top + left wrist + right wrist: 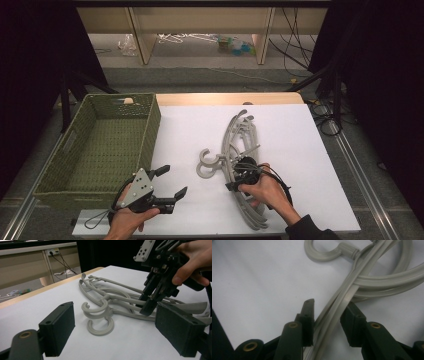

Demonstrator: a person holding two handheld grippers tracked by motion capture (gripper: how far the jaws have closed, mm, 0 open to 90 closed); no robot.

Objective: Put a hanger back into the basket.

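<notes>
A bundle of pale grey plastic clothes hangers [240, 150] lies flat and tangled on the white table top, right of centre. Their open round hooks [207, 165] point left, overlapping; the curved arms fan out behind them.

Hanger [362, 280] arms beyond frame, perhaps several
</notes>
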